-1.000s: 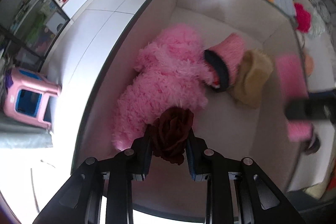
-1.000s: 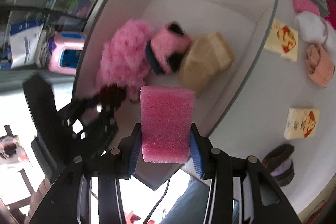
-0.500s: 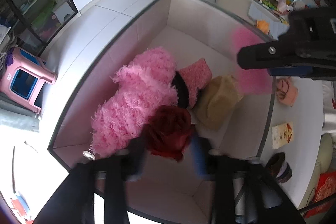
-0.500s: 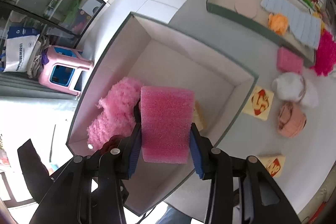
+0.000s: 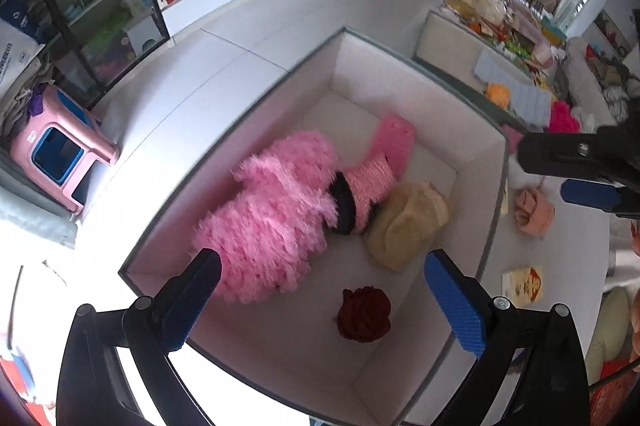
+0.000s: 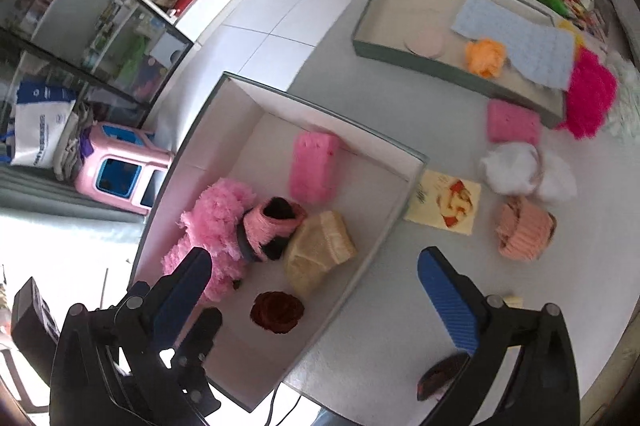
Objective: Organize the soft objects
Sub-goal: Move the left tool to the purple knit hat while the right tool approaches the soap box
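dark red rose (image 5: 363, 314) lies below the left gripper's (image 5: 326, 292) just-opened jaws.

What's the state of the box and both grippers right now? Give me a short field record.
left gripper: open, jaws just opened, nothing between them
right gripper: open, jaws just opened, nothing between them
white box: holds five soft items
dark red rose: on box floor, near end
pink sponge: on box floor, far end
fluffy pink item: along left wall
beige hat: beside pink knit item
still outside on the table: peach knit item, second pink sponge
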`<state>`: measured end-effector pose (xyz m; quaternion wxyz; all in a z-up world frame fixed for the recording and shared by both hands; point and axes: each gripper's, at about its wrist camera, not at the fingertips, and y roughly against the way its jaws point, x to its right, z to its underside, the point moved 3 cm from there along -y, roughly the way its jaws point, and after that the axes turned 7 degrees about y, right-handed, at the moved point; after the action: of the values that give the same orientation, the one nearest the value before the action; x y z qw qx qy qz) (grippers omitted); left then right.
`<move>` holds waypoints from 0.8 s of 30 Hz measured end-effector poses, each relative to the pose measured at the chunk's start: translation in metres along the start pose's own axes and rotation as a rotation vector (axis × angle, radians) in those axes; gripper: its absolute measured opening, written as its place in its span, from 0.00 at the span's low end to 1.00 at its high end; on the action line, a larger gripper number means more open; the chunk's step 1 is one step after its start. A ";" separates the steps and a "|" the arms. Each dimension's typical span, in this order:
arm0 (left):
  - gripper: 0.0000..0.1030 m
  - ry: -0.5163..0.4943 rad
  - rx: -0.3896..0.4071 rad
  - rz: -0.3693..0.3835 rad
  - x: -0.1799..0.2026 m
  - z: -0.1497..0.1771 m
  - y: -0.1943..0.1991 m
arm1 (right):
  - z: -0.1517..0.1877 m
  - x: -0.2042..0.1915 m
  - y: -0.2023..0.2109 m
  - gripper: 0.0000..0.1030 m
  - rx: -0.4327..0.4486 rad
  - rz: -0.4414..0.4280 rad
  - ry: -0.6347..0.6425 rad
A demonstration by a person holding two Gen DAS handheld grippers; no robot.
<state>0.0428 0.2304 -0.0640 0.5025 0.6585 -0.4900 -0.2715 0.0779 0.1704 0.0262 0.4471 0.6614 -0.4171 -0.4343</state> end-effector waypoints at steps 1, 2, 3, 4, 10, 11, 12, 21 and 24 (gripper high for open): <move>0.99 -0.005 -0.010 -0.003 0.002 0.002 -0.002 | 0.004 0.003 0.002 1.00 -0.001 0.000 -0.009; 0.99 -0.010 -0.023 -0.006 0.003 0.005 -0.002 | 0.009 0.007 0.004 1.00 -0.003 0.000 -0.019; 0.99 -0.012 -0.038 -0.010 0.004 0.008 -0.003 | 0.015 0.013 0.007 1.00 -0.004 -0.003 -0.032; 0.99 -0.012 -0.051 -0.017 0.005 0.011 -0.004 | 0.022 0.018 0.008 1.00 -0.011 -0.009 -0.045; 0.99 -0.041 -0.092 -0.039 0.009 0.027 -0.003 | 0.062 0.041 0.013 1.00 -0.064 -0.024 -0.113; 0.99 -0.048 -0.093 -0.041 0.011 0.030 -0.003 | 0.069 0.044 0.014 1.00 -0.068 -0.020 -0.120; 0.99 -0.055 -0.097 -0.045 0.012 0.032 -0.002 | 0.077 0.047 0.015 1.00 -0.072 -0.020 -0.127; 0.99 -0.091 -0.128 -0.054 0.017 0.050 0.004 | 0.126 0.062 0.019 1.00 -0.108 -0.024 -0.175; 0.99 -0.102 -0.135 -0.053 0.020 0.054 0.006 | 0.136 0.066 0.021 1.00 -0.112 -0.013 -0.171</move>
<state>0.0018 0.1902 -0.0745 0.5130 0.6212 -0.4778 -0.3503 -0.0360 0.0720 0.0025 0.4434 0.5986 -0.4245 -0.5146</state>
